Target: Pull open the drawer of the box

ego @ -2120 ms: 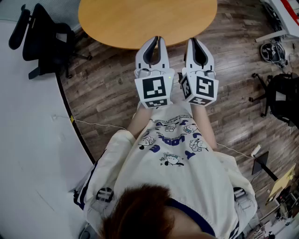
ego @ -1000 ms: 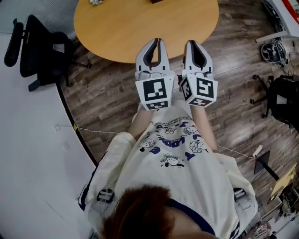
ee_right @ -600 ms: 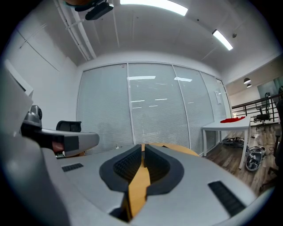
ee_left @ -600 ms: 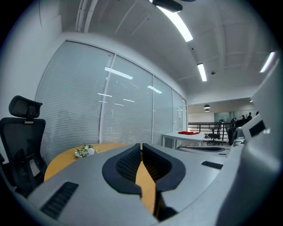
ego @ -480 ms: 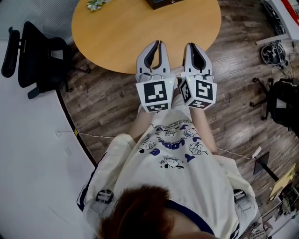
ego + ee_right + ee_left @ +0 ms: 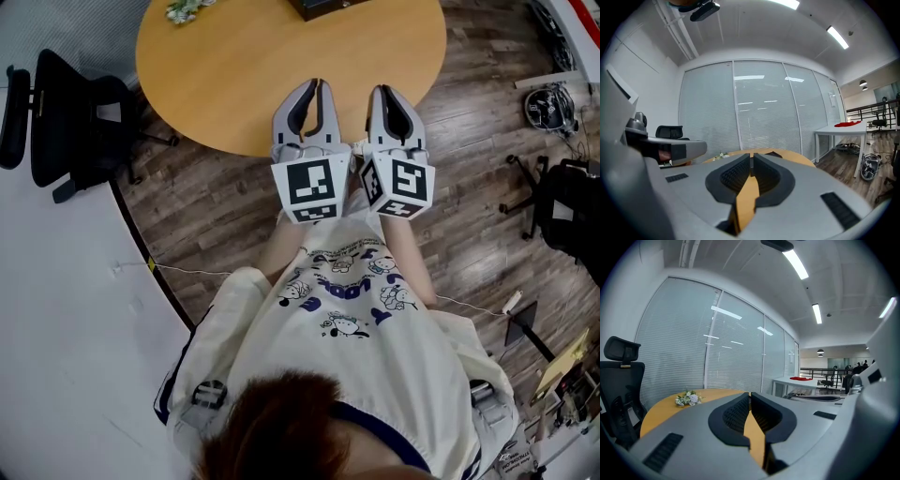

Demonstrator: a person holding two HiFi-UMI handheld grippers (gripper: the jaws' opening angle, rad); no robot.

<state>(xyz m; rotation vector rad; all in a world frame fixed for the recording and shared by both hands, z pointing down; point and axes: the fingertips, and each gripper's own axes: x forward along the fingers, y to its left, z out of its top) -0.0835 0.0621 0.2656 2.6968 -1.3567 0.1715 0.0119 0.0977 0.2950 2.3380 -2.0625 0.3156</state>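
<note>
the box (image 6: 323, 7) has come into view well ahead of the clenched, empty left gripper (image 6: 313, 86) and right gripper (image 6: 386, 91), its drawer not yet within reach.

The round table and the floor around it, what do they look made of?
The round table: likely wood or laminate, smooth matt honey-coloured top, no visible grain. The floor: dark wood planks or plank-pattern vinyl; staggered seams and streaky grain show.

My right gripper (image 6: 751, 158) has its jaws pressed together at the tips, nothing between them. Past them lies the round wooden table (image 6: 799, 159) with a small bunch of flowers (image 6: 723, 154) on it, and a black office chair (image 6: 670, 132) stands at the left.
</note>
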